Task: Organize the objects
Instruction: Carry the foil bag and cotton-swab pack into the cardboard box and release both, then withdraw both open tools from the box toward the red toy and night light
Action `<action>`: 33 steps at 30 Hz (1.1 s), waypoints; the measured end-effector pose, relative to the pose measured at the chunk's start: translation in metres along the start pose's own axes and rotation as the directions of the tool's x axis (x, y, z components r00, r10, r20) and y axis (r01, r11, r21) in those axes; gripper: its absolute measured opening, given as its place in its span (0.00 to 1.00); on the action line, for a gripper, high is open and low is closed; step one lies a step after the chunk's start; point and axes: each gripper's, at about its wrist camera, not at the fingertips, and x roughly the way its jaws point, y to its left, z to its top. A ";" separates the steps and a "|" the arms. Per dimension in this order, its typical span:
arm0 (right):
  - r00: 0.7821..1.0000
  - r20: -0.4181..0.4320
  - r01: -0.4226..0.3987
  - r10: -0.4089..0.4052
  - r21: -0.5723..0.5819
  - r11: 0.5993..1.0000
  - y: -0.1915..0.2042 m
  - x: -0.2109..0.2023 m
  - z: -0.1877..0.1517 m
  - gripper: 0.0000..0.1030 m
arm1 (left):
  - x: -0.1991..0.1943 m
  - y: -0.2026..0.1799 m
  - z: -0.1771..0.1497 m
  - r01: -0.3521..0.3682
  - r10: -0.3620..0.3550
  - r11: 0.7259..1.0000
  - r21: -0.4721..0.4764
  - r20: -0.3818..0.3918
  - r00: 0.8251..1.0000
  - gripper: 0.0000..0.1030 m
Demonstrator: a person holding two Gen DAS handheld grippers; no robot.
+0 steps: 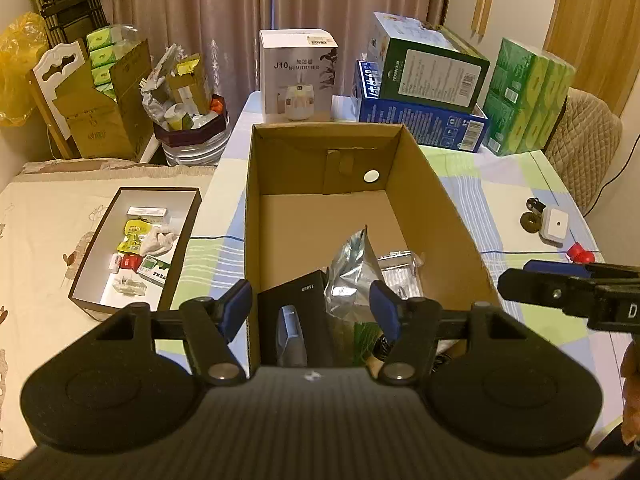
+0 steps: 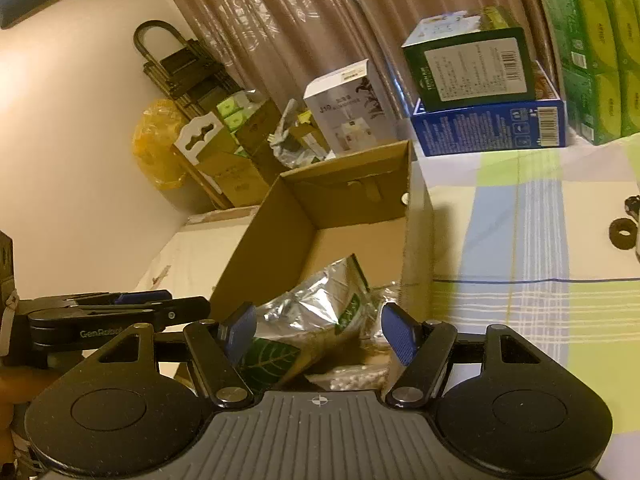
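Note:
An open cardboard box (image 1: 436, 216) stands on the table and also shows in the right wrist view (image 2: 260, 240). Inside it lie a silver foil pouch (image 1: 352, 272), a black carton (image 1: 296, 304) and a clear plastic packet (image 1: 400, 276). In the right wrist view the foil pouch (image 2: 320, 300) has a green leaf label. My left gripper (image 1: 314, 304) is open and empty above the box's near end. My right gripper (image 2: 318, 332) is open and empty above the same end; from the left wrist it appears at the right (image 1: 560, 292).
A dark tray (image 1: 104, 224) with small packets lies on the bed at left. A white humidifier box (image 1: 298, 76), a blue box (image 1: 424, 120), a green box (image 1: 432, 68) and green tissue packs (image 1: 528, 96) stand at the table's back. A white adapter (image 1: 554, 226) and red item (image 1: 580, 254) lie at right.

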 end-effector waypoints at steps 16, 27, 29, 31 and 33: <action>1.000 -0.009 0.019 -0.019 -0.005 1.000 -0.001 -0.011 -0.005 0.64 | -0.005 -0.006 -0.008 0.002 -0.002 1.000 -0.001 -0.002 1.000 0.61; 1.000 0.002 0.026 -0.026 -0.010 1.000 0.000 -0.025 -0.007 0.64 | -0.022 -0.016 -0.007 -0.001 0.000 1.000 0.010 0.016 1.000 0.67; 1.000 0.004 0.029 -0.029 -0.008 1.000 -0.001 -0.028 -0.007 0.64 | -0.026 -0.019 -0.007 0.000 -0.001 1.000 0.013 0.023 1.000 0.70; 1.000 0.006 0.030 -0.030 -0.008 1.000 -0.002 -0.032 -0.008 0.64 | -0.029 -0.022 -0.007 0.004 -0.005 1.000 0.015 0.029 1.000 0.71; 0.999 0.011 0.032 -0.032 -0.005 0.999 -0.003 -0.036 -0.008 0.64 | -0.033 -0.026 -0.007 0.009 -0.010 1.000 0.018 0.033 0.999 0.72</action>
